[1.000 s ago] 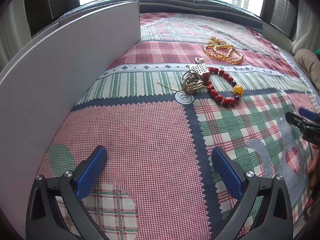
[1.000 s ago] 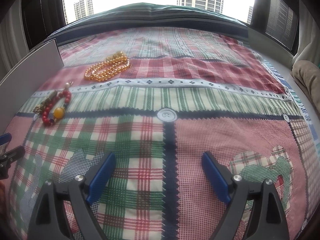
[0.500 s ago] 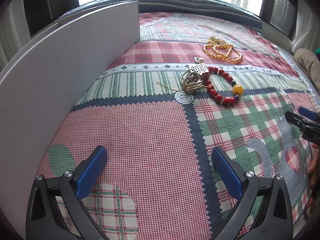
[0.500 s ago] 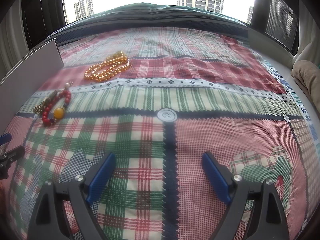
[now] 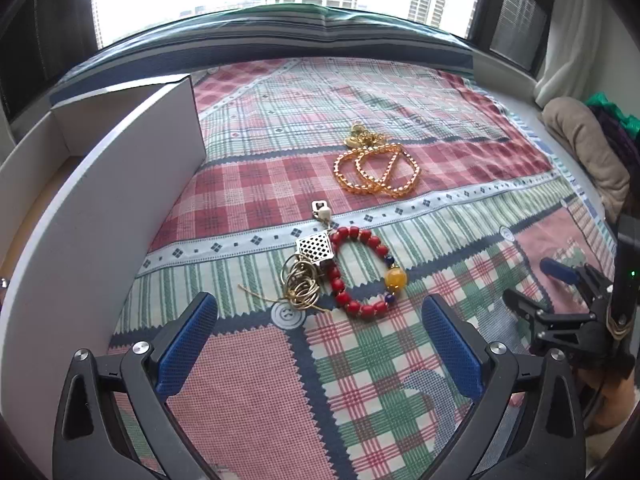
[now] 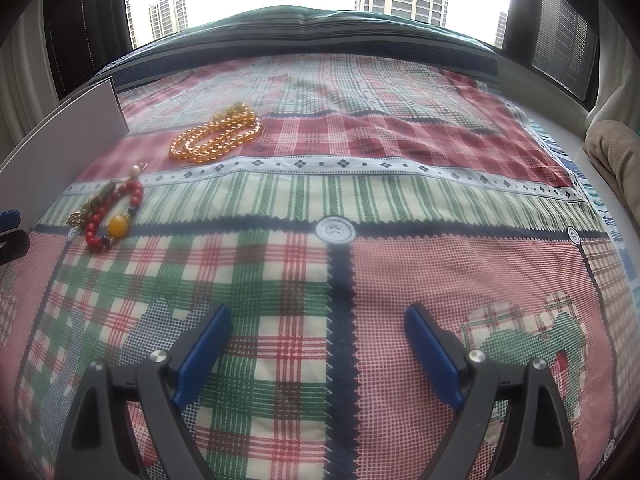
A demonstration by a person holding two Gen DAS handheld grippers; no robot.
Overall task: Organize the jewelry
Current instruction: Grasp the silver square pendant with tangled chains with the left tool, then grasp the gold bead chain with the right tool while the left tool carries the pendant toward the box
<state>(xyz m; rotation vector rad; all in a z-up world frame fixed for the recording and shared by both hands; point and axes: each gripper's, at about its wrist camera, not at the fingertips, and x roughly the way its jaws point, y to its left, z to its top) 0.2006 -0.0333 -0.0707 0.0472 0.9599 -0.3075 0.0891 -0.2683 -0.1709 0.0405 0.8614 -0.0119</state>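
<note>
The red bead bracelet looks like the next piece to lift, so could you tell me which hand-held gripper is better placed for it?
Left, probably. The left hand-held gripper is open and points at the red bead bracelet, just ahead of its fingertips. The right hand-held gripper, also open, faces bare quilt, with the bracelet far to its left.

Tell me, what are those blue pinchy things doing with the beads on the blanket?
A person holds two grippers to tidy jewelry. The left gripper is open, just short of the red bead bracelet and gold rings. The right gripper is open too, over bare plaid blanket. The amber bead strand lies farther off. Nothing is picked up. A white box waits on the left.
</note>
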